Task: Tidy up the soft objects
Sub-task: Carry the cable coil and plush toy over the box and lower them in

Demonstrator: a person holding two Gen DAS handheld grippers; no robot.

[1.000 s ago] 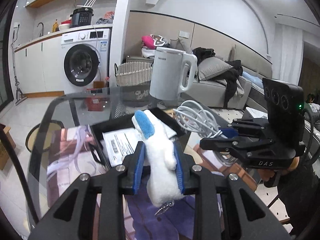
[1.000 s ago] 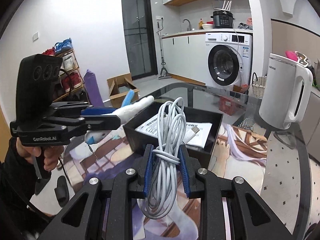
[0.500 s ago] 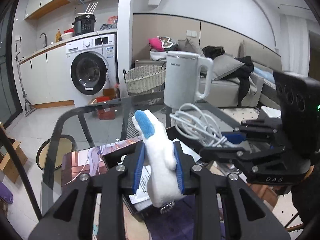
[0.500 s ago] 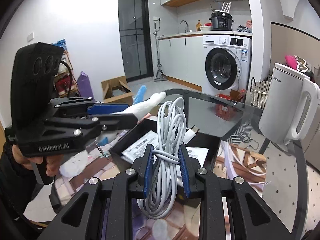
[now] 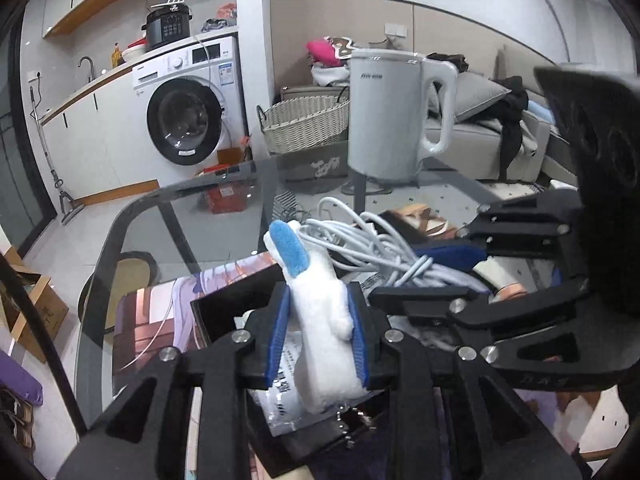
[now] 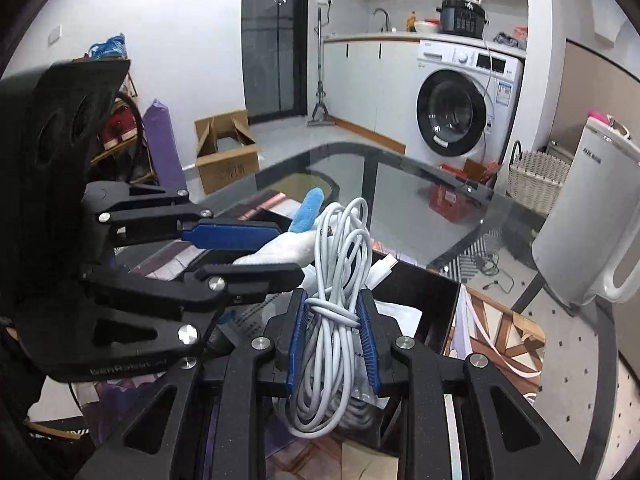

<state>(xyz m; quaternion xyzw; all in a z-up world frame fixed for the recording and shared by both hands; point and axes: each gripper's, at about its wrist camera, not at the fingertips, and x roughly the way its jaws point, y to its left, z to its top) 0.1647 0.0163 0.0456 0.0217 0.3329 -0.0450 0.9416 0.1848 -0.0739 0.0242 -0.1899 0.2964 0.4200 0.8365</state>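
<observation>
My left gripper (image 5: pixel 318 320) is shut on a white plush toy (image 5: pixel 324 320) with a blue ear, held upright over a black open box (image 5: pixel 224 300) on the glass table. It also shows in the right wrist view (image 6: pixel 288 246). My right gripper (image 6: pixel 332 320) is shut on a bundle of white cable (image 6: pixel 334 296), held over the same box (image 6: pixel 436 300). The cable bundle also shows in the left wrist view (image 5: pixel 376 244). A plastic-wrapped paper packet (image 5: pixel 284 396) lies inside the box. The two grippers are close together, side by side.
A white electric kettle (image 5: pixel 388 116) stands on the glass table (image 5: pixel 168 216) behind the box. A printed mat (image 5: pixel 152 320) lies under the box. A wicker basket (image 5: pixel 308 120), washing machine (image 5: pixel 188 120) and cardboard box (image 6: pixel 226 152) are on the floor beyond.
Both grippers have moved closer to each other and over the black box, each still holding its object. The toy and cable now nearly touch.
</observation>
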